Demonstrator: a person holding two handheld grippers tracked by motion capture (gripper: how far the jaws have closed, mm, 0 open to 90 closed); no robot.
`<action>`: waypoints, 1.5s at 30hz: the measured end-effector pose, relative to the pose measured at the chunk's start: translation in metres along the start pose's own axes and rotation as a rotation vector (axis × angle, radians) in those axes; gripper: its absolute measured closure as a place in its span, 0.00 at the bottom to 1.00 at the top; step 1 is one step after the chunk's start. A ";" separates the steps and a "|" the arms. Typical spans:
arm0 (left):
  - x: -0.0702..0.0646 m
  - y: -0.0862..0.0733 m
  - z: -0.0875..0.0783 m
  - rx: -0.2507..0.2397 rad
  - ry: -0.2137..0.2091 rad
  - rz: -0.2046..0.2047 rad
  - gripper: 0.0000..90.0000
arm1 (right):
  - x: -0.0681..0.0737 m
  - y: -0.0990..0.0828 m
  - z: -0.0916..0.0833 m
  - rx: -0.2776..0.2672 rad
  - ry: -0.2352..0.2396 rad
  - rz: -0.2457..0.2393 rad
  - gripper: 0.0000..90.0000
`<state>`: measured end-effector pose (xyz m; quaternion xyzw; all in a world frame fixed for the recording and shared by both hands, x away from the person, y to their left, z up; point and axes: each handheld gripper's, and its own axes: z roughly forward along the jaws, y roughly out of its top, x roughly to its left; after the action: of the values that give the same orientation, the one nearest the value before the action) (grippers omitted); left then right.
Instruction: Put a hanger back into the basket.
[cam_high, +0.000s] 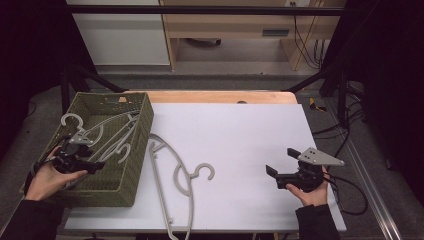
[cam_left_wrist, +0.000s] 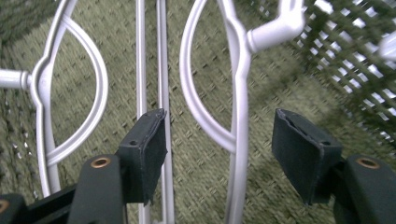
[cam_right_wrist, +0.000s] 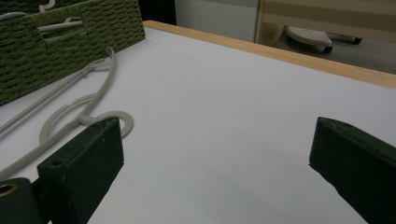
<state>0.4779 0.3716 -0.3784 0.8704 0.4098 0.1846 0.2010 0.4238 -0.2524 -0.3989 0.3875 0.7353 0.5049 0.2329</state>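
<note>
A woven green basket (cam_high: 145, 130) stands at the table's left and holds pale grey plastic hangers (cam_high: 107, 135). My left gripper (cam_high: 95, 162) hovers inside it, low over them. In the left gripper view its jaws (cam_left_wrist: 219, 140) stand open, and one hanger's arm (cam_left_wrist: 240, 93) runs between the pads without touching them. A second hanger (cam_left_wrist: 100, 84) lies to the left. Another grey hanger (cam_high: 177, 175) lies on the white table beside the basket, its hook (cam_right_wrist: 114, 122) in front of my right gripper's left jaw. My right gripper (cam_high: 281, 161) rests at the right, open and empty (cam_right_wrist: 215, 149).
The white board (cam_high: 240, 140) covers a wooden table with its far edge (cam_right_wrist: 280, 53) showing. The basket's woven side (cam_right_wrist: 70, 46) rises at the left of the right gripper view. A cable (cam_high: 350, 192) trails from the right gripper. Black frame bars cross behind the table.
</note>
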 end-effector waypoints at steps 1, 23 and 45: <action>0.000 0.001 0.001 0.013 -0.001 0.004 0.42 | 0.000 0.000 0.000 0.000 0.000 -0.001 0.04; 0.005 0.003 0.023 0.085 -0.022 0.042 0.63 | 0.000 0.000 0.000 0.004 -0.001 -0.004 0.04; 0.059 -0.020 -0.013 -0.129 0.163 -0.272 0.83 | -0.001 0.000 -0.002 0.000 -0.002 -0.005 0.04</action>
<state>0.4942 0.4320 -0.3679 0.7742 0.5262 0.2515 0.2458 0.4233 -0.2541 -0.3980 0.3863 0.7360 0.5039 0.2348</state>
